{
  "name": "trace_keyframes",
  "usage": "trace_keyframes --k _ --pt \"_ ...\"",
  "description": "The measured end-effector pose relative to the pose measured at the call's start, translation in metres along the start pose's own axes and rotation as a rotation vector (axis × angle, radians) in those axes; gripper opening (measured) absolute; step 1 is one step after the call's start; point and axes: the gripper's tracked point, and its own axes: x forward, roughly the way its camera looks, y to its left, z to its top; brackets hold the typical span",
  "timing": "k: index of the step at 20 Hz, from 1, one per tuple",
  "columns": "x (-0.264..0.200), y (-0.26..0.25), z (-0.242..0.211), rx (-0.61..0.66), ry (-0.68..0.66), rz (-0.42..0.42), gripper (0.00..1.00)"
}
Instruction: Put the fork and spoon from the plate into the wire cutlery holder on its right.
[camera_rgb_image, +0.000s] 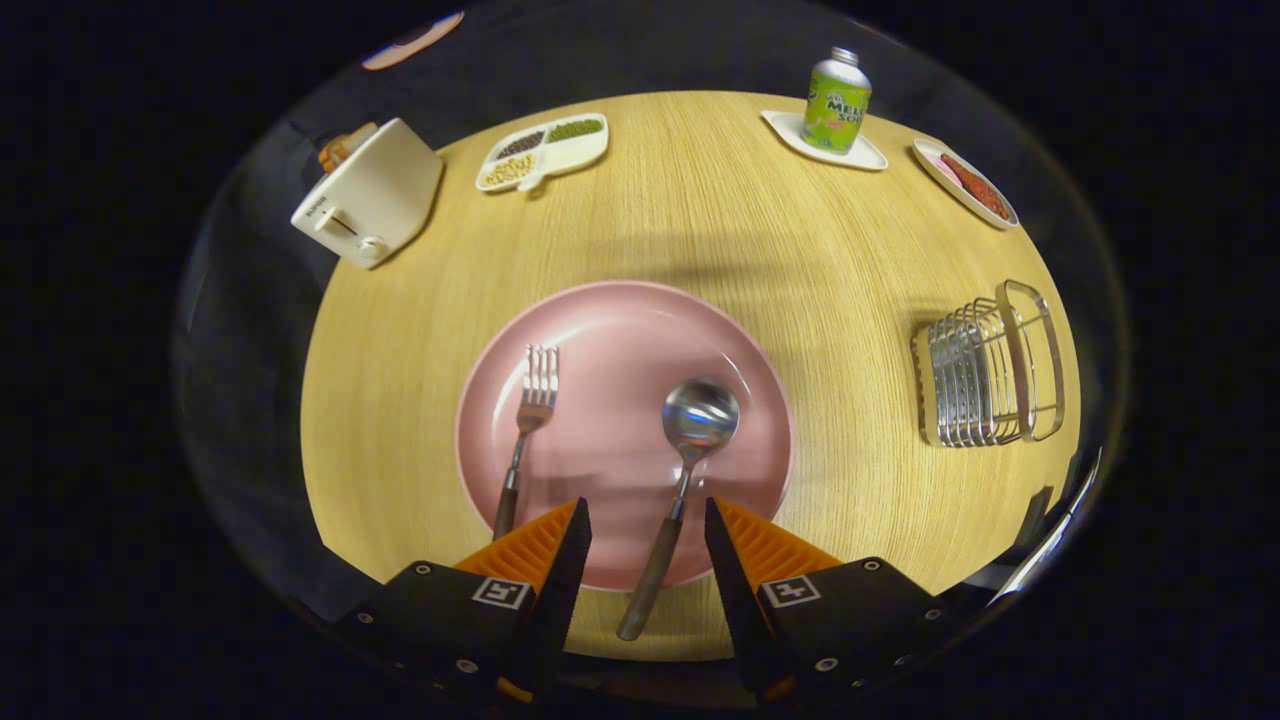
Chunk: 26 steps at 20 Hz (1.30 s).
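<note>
Your gripper (646, 520) is hanging with its fingers spread wide, the wooden-handled steel spoon (680, 470) lying between them on the round pink plate (600, 330); whether they touch it is unclear. The wooden-handled fork (525, 435) is lying beside, the wire cutlery holder (985, 370) standing apart, rightward.

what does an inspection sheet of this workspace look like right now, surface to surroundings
surface: round wooden table, bare wood between the items
job's things: fork and spoon lie side by side on the pink plate, handles toward the gripper; wire cutlery holder stands right of the plate, nothing seen in it
clutter: toaster, divided dish of beans, green can on a small white tray, dish of red food, all beyond the plate
grippers: gripper open, spoon handle between its fingers, not pressed
cables: nothing seen
surroundings: dark booth
</note>
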Motion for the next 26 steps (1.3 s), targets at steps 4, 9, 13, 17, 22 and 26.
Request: trace_keyframes --k 4,9,13,17,22,26 --pt "0.018 0.003 -0.013 0.014 0.091 -0.011 0.54" --pt "0.024 -0.001 -0.009 0.012 0.089 -0.049 0.24" --pt "0.017 -0.005 -0.004 -0.021 0.058 -0.028 0.08" --pt "-0.009 -0.013 0.010 -0.088 -0.028 -0.006 0.05" --pt "-0.054 -0.044 0.027 -0.083 -0.131 -0.015 0.05" --pt "-0.085 -0.094 0.024 -0.036 -0.155 -0.053 0.05"
